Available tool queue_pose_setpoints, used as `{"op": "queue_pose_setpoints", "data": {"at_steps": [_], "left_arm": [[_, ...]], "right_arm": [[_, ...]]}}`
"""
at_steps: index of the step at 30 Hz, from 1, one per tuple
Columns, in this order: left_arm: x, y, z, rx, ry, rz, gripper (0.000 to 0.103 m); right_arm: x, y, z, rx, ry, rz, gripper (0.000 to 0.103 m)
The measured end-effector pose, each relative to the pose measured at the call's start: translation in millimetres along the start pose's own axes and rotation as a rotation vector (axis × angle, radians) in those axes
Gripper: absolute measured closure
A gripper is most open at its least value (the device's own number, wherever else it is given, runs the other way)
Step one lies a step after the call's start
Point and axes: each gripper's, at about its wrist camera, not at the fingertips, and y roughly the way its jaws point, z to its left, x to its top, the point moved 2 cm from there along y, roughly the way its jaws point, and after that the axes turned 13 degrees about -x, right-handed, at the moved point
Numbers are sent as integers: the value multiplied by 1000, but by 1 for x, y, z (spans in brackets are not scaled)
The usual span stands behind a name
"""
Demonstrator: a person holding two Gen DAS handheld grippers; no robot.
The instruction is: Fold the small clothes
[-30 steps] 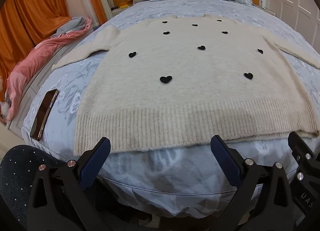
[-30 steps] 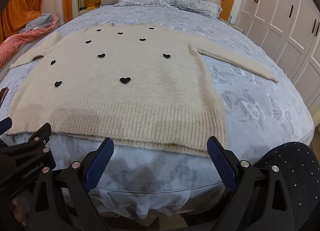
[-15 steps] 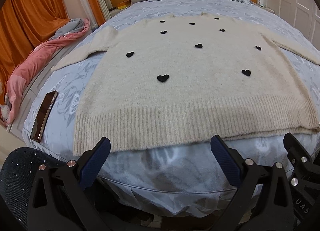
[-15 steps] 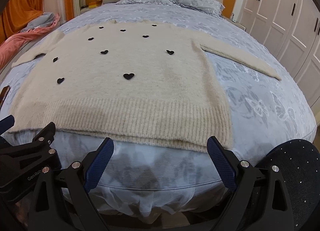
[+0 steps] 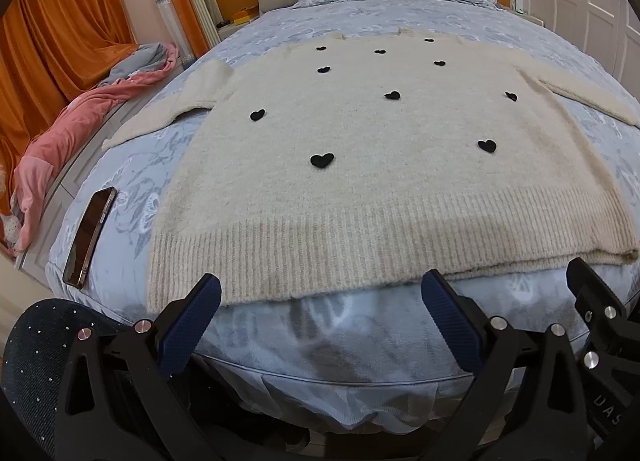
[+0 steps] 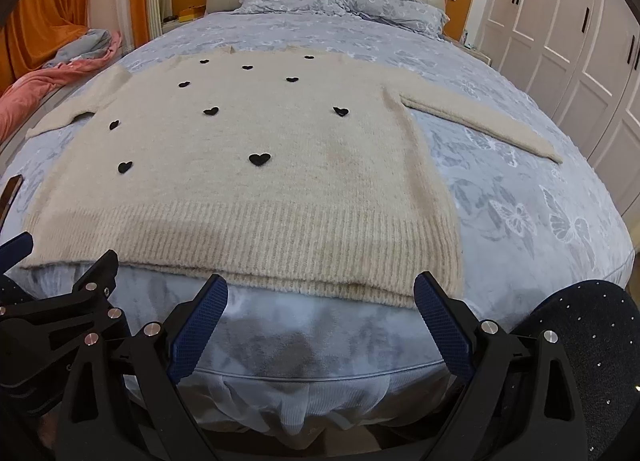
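Both my claws, left (image 5: pixel 318 323) and right (image 6: pixel 320 323), hang released before the sweater (image 5: pixel 360 181); "UAS" shows on the right one.

Sweater (image 5: pixel 360 181): fuzzy cream knit, ribbed hem
Bed (image 6: pixel 520 221): smooth printed cloth
Phone (image 5: pixel 90 237): glossy
Pads (image 5: pixel 188 331): textured blue

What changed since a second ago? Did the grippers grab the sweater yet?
Not yet. Both cameras now see the sweater slightly lower and nearer, so the left gripper and right gripper have crept toward its hem. Both stay open and hold nothing. The sweater still lies flat on the bed, sleeves out, and the phone has not moved.
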Motion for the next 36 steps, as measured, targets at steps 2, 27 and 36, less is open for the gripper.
{"op": "queue_pose_setpoints", "data": {"at_steps": [2,27,36], "left_arm": [[-1,0,1,1,-4,-1,5],[0,-4,1,1,-5,-11,5],[-1,-4,1,1,-5,-10,6]], "right_arm": [[0,-1,1,0,-5,-5,11],[0,-3,1,-5,-10,-12,11],[0,-3,1,-4,-9,-12,11]]}}
